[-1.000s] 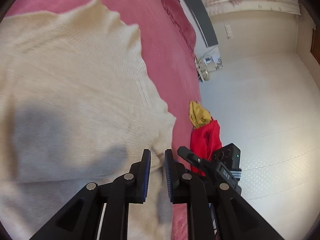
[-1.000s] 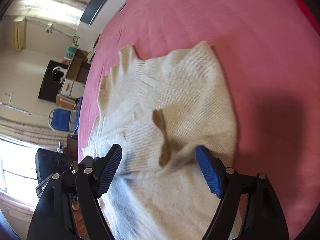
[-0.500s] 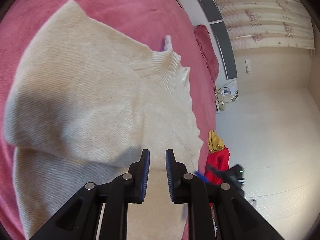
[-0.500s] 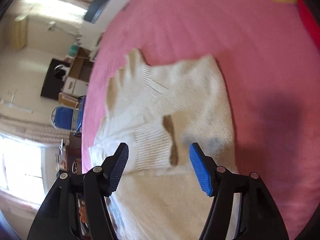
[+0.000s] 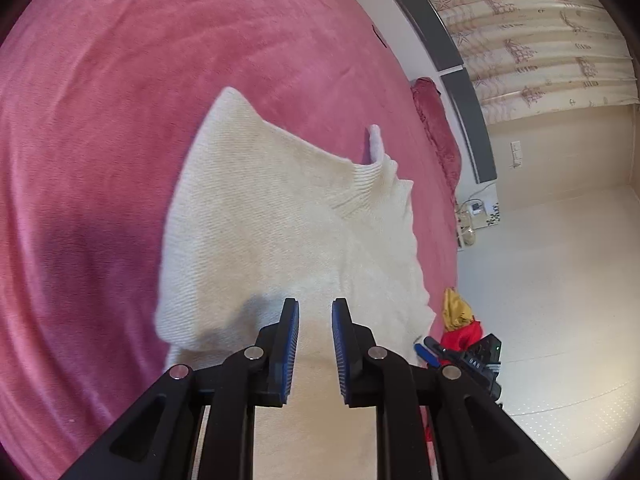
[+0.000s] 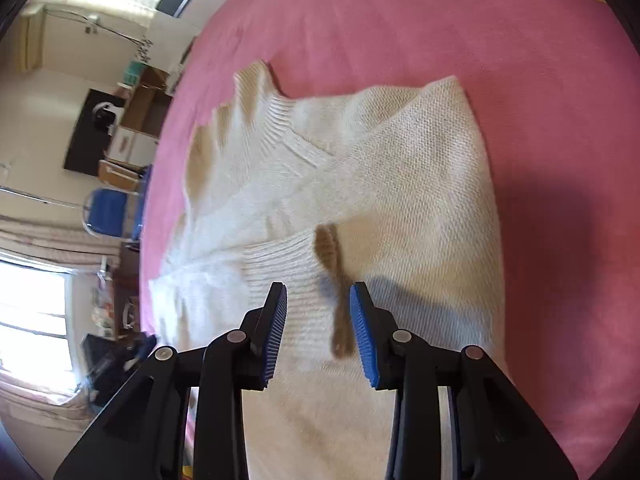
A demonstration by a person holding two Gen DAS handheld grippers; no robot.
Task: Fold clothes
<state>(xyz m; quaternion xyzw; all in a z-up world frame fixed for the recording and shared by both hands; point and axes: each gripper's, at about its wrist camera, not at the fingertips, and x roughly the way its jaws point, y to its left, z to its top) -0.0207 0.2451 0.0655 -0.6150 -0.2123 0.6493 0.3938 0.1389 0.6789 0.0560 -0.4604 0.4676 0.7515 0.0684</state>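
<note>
A cream knitted sweater [image 5: 280,220] lies on the pink bed [image 5: 100,120], its collar pointing away. My left gripper [image 5: 315,312] hovers over the sweater's near part, jaws a narrow gap apart with nothing pinched between them. In the right wrist view the sweater [image 6: 420,200] has a sleeve folded across its body. The ribbed cuff [image 6: 288,272] and its brownish shadowed end lie between the closing jaws of my right gripper [image 6: 318,292]; the pads do not press on the fabric. The right gripper [image 5: 440,354] also shows at the bed's edge in the left wrist view.
Red and yellow clothes [image 5: 460,320] hang at the bed's right edge above a pale floor [image 5: 560,280]. A pink pillow [image 5: 436,128] lies at the far end. Beyond the bed [image 6: 400,20] stand a blue chair [image 6: 106,212] and boxes [image 6: 136,120].
My left gripper has drawn back across the sweater, which now looks smaller and farther. The right jaws have narrowed a lot and come down around the sleeve cuff.
</note>
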